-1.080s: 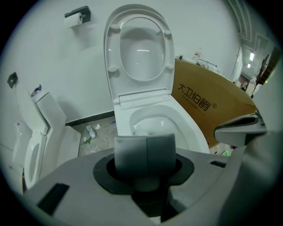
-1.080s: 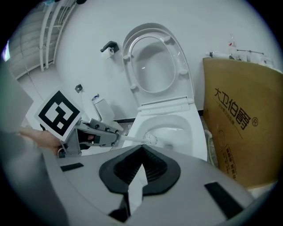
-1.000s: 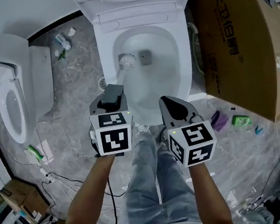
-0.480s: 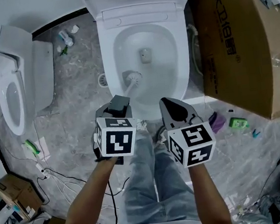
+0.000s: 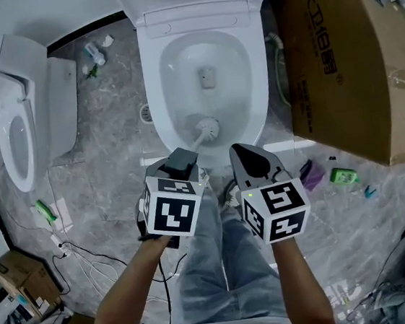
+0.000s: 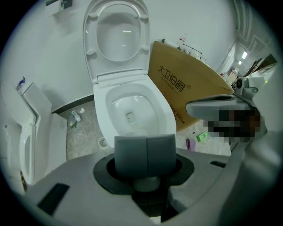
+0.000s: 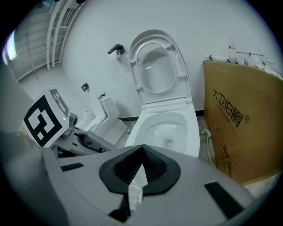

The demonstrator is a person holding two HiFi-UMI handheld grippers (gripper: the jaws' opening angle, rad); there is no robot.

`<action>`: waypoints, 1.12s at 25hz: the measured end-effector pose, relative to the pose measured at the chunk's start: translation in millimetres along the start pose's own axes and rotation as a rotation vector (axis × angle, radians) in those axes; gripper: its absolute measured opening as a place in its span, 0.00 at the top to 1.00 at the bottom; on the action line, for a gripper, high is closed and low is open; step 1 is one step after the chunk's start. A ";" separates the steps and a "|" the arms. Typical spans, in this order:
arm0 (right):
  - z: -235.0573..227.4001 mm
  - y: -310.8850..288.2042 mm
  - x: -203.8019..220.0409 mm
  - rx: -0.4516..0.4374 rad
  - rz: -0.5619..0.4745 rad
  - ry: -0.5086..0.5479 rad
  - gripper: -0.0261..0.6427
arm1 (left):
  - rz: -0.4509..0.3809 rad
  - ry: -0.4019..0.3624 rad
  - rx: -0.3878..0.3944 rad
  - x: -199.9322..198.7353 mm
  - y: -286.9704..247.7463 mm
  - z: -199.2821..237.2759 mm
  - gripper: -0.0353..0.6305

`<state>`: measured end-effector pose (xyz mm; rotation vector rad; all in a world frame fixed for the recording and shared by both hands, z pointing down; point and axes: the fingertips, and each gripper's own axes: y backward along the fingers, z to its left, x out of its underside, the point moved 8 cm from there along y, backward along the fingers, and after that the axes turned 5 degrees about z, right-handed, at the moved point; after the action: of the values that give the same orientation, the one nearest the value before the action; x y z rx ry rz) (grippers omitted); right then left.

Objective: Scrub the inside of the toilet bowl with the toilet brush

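The white toilet (image 5: 207, 84) stands open at the top middle of the head view, seat lid (image 6: 117, 35) raised. The toilet brush head (image 5: 208, 128) rests against the bowl's near inner wall, with its handle slanting down to my left gripper (image 5: 181, 160). That gripper is shut on the brush handle (image 6: 143, 183), its grey pads (image 6: 130, 152) meeting over it. The brush head is mostly hidden behind the pads in the left gripper view. My right gripper (image 5: 249, 156) hovers beside it at the bowl's front rim, shut with nothing held (image 7: 142, 150).
A large cardboard box (image 5: 350, 54) stands close against the toilet's right side. A second toilet (image 5: 11, 136) sits at the left. Litter, a green item (image 5: 348, 174), a purple item (image 5: 313, 174) and cables (image 5: 75, 252) lie on the marble floor. The person's legs (image 5: 221, 264) are below.
The brush head has slid from the bowl's left back part to its near front wall. My left gripper has shifted right and nearer. The right gripper has stayed put.
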<state>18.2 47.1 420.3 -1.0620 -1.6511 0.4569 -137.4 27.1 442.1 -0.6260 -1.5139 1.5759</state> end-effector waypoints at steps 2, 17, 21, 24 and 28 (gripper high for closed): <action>-2.2 1.9 1.9 0.003 -0.001 0.000 0.96 | -0.002 -0.006 0.007 1.2 -0.8 -5.0 0.72; -17.1 3.7 3.7 0.040 -0.001 -0.048 0.96 | -0.081 -0.027 0.083 -27.4 -7.5 -28.9 0.72; -24.0 0.1 2.1 0.054 -0.001 -0.065 0.96 | -0.118 -0.038 0.083 -39.8 -13.1 -30.4 0.72; -27.5 -3.6 0.8 0.062 -0.003 -0.078 0.96 | -0.133 -0.042 0.087 -46.3 -16.6 -27.2 0.72; -29.1 -9.8 -4.3 0.065 -0.006 -0.085 0.96 | -0.147 -0.029 0.069 -55.1 -22.1 -16.3 0.72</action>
<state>40.8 32.2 435.4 -1.0012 -1.7021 0.5554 -90.3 -11.6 450.5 -0.4448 -1.4856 1.5232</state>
